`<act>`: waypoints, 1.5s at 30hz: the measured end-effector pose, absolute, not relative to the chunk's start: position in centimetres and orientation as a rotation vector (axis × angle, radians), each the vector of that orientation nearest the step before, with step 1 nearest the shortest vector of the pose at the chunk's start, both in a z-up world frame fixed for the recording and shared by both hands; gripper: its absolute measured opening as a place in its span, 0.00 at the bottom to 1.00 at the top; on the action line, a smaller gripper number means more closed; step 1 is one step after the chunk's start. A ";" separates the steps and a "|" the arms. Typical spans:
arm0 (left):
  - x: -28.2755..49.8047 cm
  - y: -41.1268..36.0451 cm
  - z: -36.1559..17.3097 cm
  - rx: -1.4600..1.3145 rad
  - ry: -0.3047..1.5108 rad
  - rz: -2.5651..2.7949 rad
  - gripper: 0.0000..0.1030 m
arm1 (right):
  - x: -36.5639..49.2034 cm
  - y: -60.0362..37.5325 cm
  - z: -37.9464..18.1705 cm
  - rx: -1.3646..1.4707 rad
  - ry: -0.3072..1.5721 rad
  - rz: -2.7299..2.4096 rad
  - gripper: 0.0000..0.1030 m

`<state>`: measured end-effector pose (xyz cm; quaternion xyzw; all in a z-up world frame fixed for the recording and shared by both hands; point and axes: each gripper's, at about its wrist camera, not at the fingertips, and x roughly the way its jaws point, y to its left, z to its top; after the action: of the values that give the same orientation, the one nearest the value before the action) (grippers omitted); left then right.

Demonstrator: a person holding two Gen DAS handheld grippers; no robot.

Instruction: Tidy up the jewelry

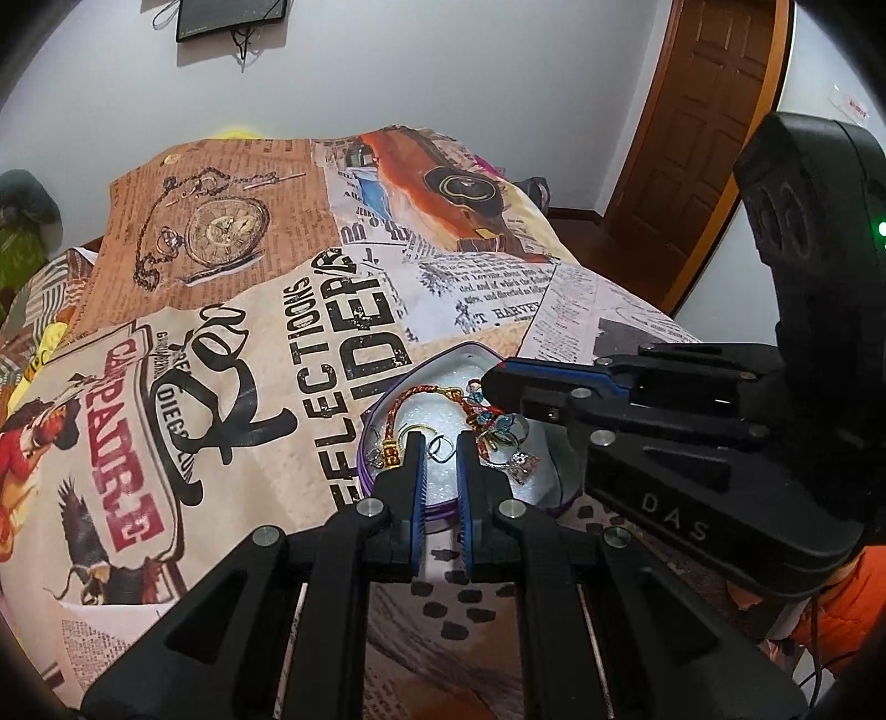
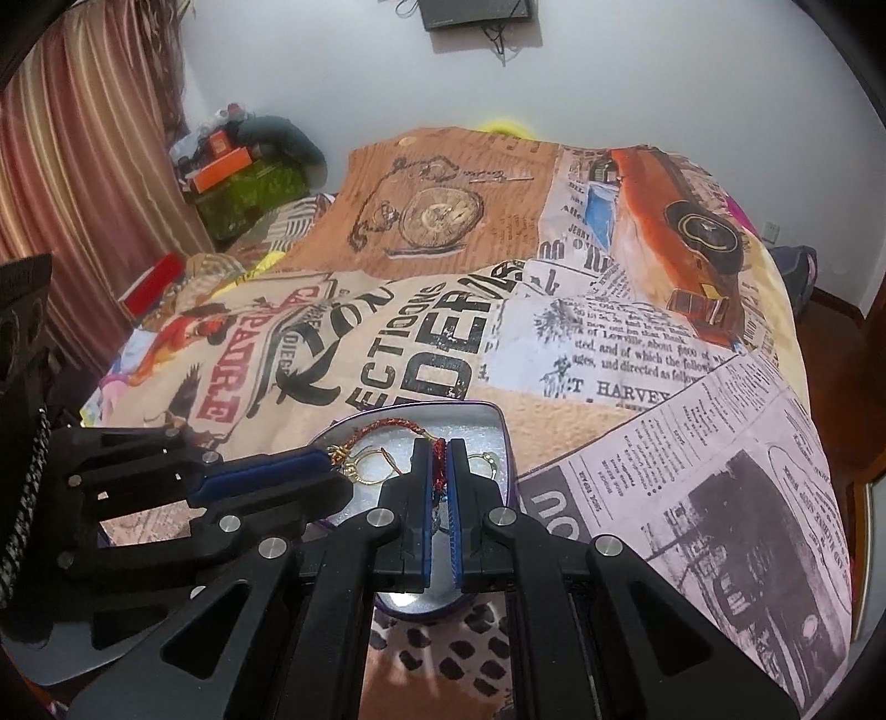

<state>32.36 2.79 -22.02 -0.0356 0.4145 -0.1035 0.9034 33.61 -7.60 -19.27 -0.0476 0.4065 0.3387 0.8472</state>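
A purple heart-shaped tin [image 1: 387, 501] [image 2: 501, 429] with white foam lining sits on the printed bedspread and holds jewelry. A red braided bracelet [image 1: 407, 396] [image 2: 382, 425] with gold clasp and colourful bead charms lies in it, with gold rings [image 2: 368, 462] and a crystal earring [image 1: 523, 462]. My left gripper [image 1: 441, 440] hovers over the tin's near side, jaws slightly apart around a small ring, nothing clearly held. My right gripper [image 2: 439, 448] is shut on the bracelet's red cord and also shows in the left wrist view [image 1: 490, 385].
The bedspread [image 1: 249, 332] with newspaper, pocket-watch and car prints covers the bed. A wooden door [image 1: 703, 138] stands at the right. Striped curtains [image 2: 72, 166] and a cluttered pile with an orange box [image 2: 221, 166] are at the left. A black device hangs on the wall [image 2: 476, 14].
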 end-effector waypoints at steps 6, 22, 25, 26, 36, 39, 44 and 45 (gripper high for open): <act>32.0 2.6 -21.9 -0.060 0.845 -0.211 0.08 | 34.1 -7.3 -19.7 -0.110 0.865 0.717 0.04; 30.7 3.5 -20.3 -0.071 0.825 -0.154 0.09 | 33.5 -7.7 -18.7 -0.135 0.851 0.691 0.06; 30.2 3.6 -19.5 -0.064 0.816 -0.148 0.09 | 33.1 -8.0 -18.1 -0.140 0.842 0.677 0.06; 30.0 3.6 -19.3 -0.062 0.813 -0.144 0.10 | 33.0 -8.0 -17.9 -0.141 0.839 0.673 0.06; 25.9 3.7 -14.8 -0.072 0.732 -0.114 0.22 | 30.4 -9.7 -14.5 -0.127 0.783 0.652 0.07; 24.3 3.5 -12.7 -0.073 0.691 -0.110 0.22 | 28.8 -10.4 -12.8 -0.121 0.742 0.654 0.07; 20.1 2.8 -8.1 -0.060 0.575 -0.109 0.22 | 25.2 -11.5 -9.0 -0.118 0.648 0.633 0.07; 19.1 2.6 -7.0 -0.056 0.543 -0.104 0.22 | 24.1 -11.9 -7.9 -0.113 0.616 0.626 0.07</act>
<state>19.07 2.63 -6.96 -0.0276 0.2679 -0.0511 0.9617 24.14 -11.93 -7.86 -0.0545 0.2982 0.3030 0.9035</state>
